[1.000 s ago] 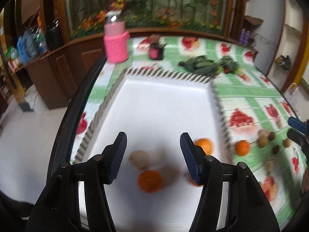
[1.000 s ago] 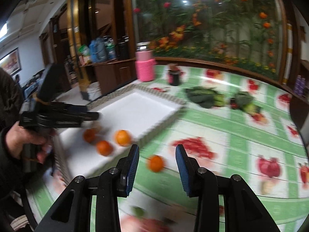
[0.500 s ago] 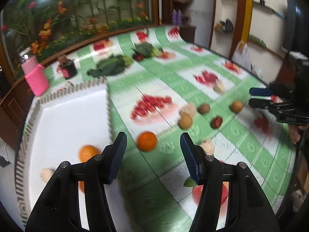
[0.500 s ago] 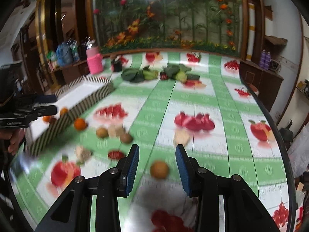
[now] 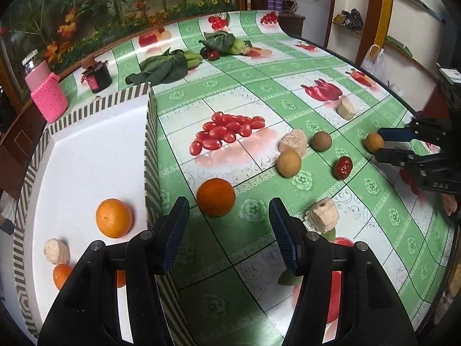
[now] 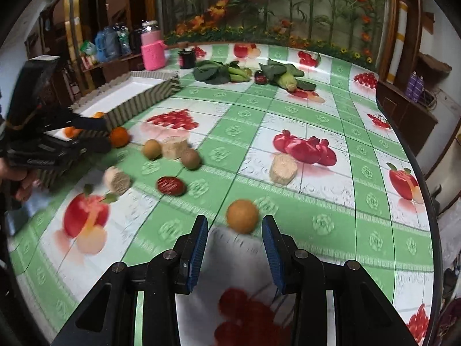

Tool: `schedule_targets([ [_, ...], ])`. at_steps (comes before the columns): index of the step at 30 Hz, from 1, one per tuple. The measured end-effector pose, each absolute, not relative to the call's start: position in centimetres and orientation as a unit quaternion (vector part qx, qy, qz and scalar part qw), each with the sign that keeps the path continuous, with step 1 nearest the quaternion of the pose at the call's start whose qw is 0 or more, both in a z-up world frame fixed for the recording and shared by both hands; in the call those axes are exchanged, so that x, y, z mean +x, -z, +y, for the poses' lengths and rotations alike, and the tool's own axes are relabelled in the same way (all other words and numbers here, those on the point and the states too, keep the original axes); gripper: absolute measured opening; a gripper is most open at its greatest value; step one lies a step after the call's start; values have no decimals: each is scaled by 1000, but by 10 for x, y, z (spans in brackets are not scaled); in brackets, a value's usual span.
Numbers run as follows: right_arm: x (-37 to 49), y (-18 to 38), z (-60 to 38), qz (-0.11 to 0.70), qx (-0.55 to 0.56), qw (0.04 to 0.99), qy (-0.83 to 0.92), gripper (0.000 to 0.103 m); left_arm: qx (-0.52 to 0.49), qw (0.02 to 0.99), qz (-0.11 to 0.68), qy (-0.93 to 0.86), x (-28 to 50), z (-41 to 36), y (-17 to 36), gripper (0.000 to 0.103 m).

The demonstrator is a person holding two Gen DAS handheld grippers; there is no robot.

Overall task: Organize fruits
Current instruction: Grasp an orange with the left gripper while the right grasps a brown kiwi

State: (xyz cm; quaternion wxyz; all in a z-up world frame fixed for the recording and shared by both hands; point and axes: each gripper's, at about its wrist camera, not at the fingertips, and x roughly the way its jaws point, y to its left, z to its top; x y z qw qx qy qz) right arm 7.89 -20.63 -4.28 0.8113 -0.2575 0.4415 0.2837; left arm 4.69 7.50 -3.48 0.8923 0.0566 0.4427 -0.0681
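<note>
Flanking orange, tray wall beside.

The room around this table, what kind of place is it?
Probably a home dining or living room: a fruit-print tablecloth covers the table, wooden cabinets line the wall, and a flower display stands behind glass.

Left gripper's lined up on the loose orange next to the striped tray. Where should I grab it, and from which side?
Take the round orange across its widest middle, coming down from above and the near side. It sits free on the green fruit-print tablecloth, just ahead of the open left gripper. The striped white tray wall stands close on its left, so keep that finger clear of it.
</note>
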Motion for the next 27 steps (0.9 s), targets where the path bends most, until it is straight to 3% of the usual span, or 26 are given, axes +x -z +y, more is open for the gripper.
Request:
schedule_targets([
  [8, 93, 57, -199, 449, -240, 816, -274, 35, 43, 885, 460, 51, 58, 76, 39, 57],
  [10, 93, 57, -199, 449, -238, 818, -269, 28, 44, 884, 463, 51, 60, 74, 40, 50],
  [12, 94, 56, -200, 449, -233, 818, -276, 26, 48, 886, 460, 44, 60, 72, 40, 29],
  [13, 94, 56, -199, 449, -232, 818, -275, 26, 46, 886, 459, 43, 60, 73, 40, 26],
  [27, 89, 55, -196, 433, -252, 823, -266, 26, 19, 901, 427, 75, 43, 70, 25, 25],
])
